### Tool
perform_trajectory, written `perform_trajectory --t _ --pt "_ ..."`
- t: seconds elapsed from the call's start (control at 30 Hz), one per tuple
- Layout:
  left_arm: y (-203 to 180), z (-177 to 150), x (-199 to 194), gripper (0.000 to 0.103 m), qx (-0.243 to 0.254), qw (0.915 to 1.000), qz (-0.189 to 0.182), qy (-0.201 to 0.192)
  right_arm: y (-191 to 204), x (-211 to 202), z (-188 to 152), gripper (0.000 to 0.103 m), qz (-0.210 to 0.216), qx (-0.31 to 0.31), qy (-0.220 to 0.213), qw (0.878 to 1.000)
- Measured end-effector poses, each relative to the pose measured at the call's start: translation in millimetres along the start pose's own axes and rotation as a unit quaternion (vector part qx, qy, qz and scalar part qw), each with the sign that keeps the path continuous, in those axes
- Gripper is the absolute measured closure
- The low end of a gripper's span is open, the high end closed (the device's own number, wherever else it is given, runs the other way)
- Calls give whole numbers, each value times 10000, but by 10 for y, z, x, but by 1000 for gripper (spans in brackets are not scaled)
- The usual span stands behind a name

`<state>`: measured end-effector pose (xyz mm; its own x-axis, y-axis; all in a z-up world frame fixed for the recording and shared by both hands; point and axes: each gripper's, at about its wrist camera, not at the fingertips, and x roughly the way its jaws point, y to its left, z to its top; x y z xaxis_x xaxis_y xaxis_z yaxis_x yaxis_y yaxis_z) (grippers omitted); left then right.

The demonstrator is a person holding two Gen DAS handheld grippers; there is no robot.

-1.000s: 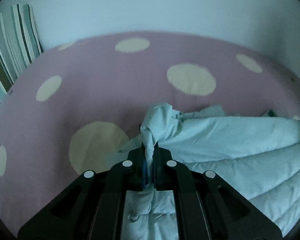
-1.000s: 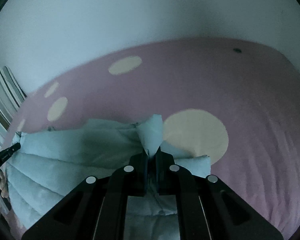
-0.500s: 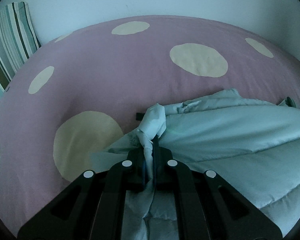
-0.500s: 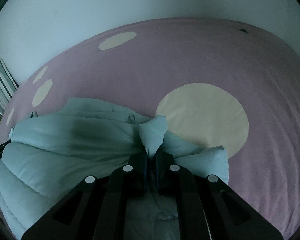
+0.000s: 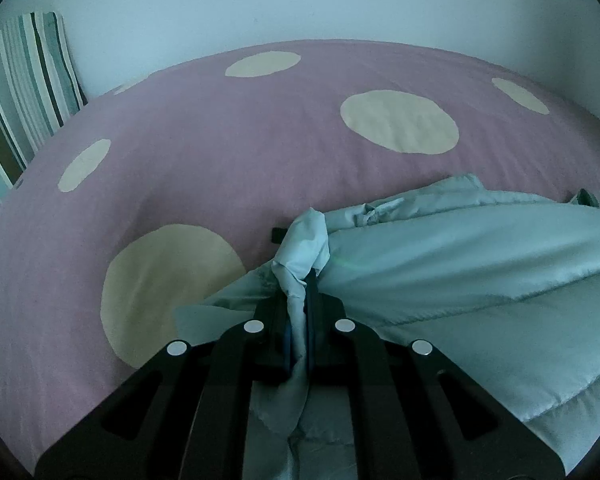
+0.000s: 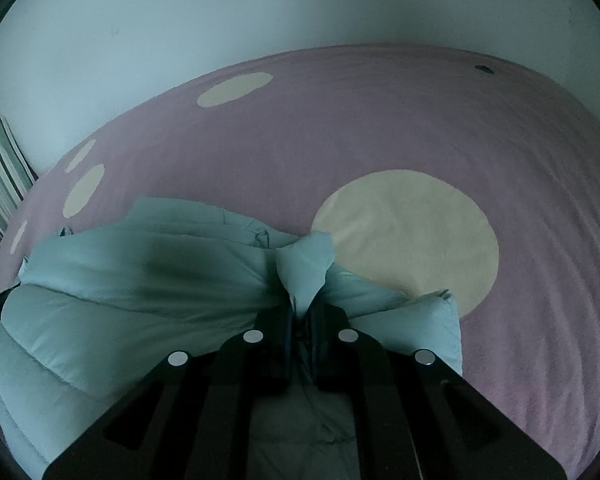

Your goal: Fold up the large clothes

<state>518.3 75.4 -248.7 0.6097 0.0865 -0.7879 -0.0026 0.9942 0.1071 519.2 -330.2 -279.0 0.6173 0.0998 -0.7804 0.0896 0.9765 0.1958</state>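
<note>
A pale blue quilted jacket (image 5: 480, 280) lies on a pink bed cover with cream dots (image 5: 260, 128). My left gripper (image 5: 298, 304) is shut on a bunched corner of the jacket, which sticks up between the fingers. In the right wrist view the same jacket (image 6: 132, 292) spreads to the left over the pink cover (image 6: 420, 120). My right gripper (image 6: 302, 312) is shut on another bunched corner of it. Both corners are held just above the bed.
A striped pillow (image 5: 24, 92) stands at the far left against the pale wall (image 5: 300, 0); it also shows in the right wrist view (image 6: 0, 168). A large cream dot (image 6: 408, 236) lies right of the jacket. A small dark mark (image 6: 484, 68) sits near the far edge.
Both grippers have carried the jacket corners forward and lower over the bed. The jacket now lies flatter and more spread, and more of the bed shows.
</note>
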Motion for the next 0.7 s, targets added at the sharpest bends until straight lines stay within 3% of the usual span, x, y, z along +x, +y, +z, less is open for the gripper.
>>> perform_trajectory --t 0.2,0.23,0.3,0.37,0.43,0.5,0.7 --pt "-29 49 -88 94 211 9997 102 77 41 -44 36 95 -85 -58 -6 9999" --pt "-15 57 -108 90 227 9997 83 92 47 -62 40 95 -102 -75 -4 9999" --pt "32 51 -200 71 267 9996 76 81 61 -130 57 90 -185 -96 -11 9998" --pt "110 26 -380 40 285 9995 83 -72 66 -243 62 80 -243 -50 -36 9997" --pt "200 -27 -557 31 225 9995 -107 -189 51 -372 46 57 -221 14 -121 9997" --pt "309 -114 -732 23 85 9992 -317 -213 30 -583 -7 48 -149 76 -276 9995" --pt "676 -691 -1174 18 -693 9920 -1053 -43 -165 -1112 -431 41 38 317 -297 9990"
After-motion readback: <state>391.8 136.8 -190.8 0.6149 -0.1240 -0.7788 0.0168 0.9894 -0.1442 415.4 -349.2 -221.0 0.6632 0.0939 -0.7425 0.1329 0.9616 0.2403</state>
